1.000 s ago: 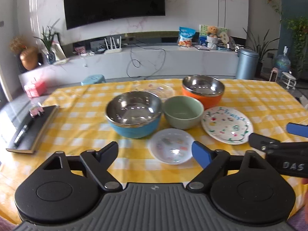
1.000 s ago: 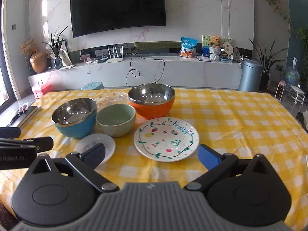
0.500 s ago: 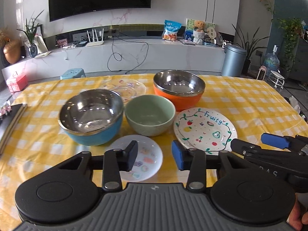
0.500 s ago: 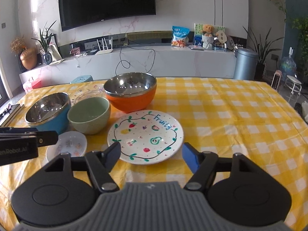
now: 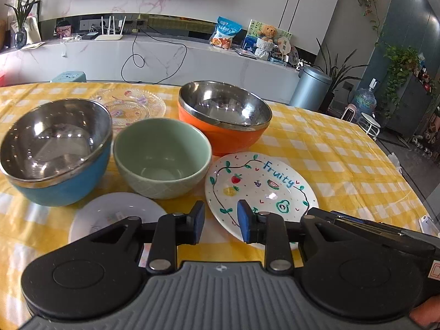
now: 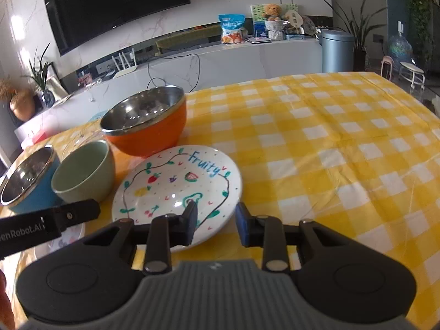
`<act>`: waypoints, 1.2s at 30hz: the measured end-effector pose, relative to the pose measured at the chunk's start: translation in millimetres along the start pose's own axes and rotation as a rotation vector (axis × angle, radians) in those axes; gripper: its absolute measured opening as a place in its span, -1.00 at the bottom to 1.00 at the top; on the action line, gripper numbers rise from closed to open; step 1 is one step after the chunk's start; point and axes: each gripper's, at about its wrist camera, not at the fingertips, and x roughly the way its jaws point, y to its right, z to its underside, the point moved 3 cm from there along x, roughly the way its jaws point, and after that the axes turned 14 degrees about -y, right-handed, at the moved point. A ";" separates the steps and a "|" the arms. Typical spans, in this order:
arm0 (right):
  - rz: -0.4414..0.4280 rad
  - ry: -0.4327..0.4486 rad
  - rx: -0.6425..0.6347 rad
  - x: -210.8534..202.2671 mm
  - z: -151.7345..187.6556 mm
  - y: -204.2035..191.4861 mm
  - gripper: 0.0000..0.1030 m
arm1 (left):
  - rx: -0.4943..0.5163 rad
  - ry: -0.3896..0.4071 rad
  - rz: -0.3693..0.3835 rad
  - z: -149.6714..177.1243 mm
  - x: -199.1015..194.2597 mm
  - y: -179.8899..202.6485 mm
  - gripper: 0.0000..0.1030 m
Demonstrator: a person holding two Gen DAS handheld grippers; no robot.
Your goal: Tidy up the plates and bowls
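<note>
On the yellow checked table stand a blue steel-lined bowl (image 5: 55, 148), a green ceramic bowl (image 5: 162, 156), an orange steel-lined bowl (image 5: 224, 115), a white "Fruity" plate (image 5: 261, 189), a small white plate (image 5: 115, 214) and a clear glass plate (image 5: 132, 104). My left gripper (image 5: 220, 227) is narrowly open and empty, low over the gap between the small plate and the Fruity plate. My right gripper (image 6: 216, 227) is narrowly open and empty at the near rim of the Fruity plate (image 6: 178, 189), with its left finger over the plate. The orange bowl (image 6: 145, 123) and green bowl (image 6: 82, 176) lie beyond.
The table (image 6: 330, 148) stretches right of the dishes under its checked cloth. The left gripper's body (image 6: 46, 225) reaches in at the left of the right wrist view. A white console and a grey bin (image 5: 310, 88) stand behind the table.
Both grippers have narrowed their jaws from wide open to a small gap. Both moved forward and down toward the plates, and the left one swung right.
</note>
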 end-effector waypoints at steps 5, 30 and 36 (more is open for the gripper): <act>-0.039 0.003 0.053 14.3 -9.2 11.0 -0.42 | -0.044 -0.018 -0.010 -4.4 16.4 -7.5 -0.36; -0.083 -0.013 0.170 31.2 -17.9 30.5 -0.75 | 0.002 0.006 -0.009 -11.7 33.5 -0.3 -0.51; -0.105 -0.038 0.194 20.9 -15.2 31.0 -0.75 | 0.017 0.025 -0.019 -9.6 18.8 3.4 -0.51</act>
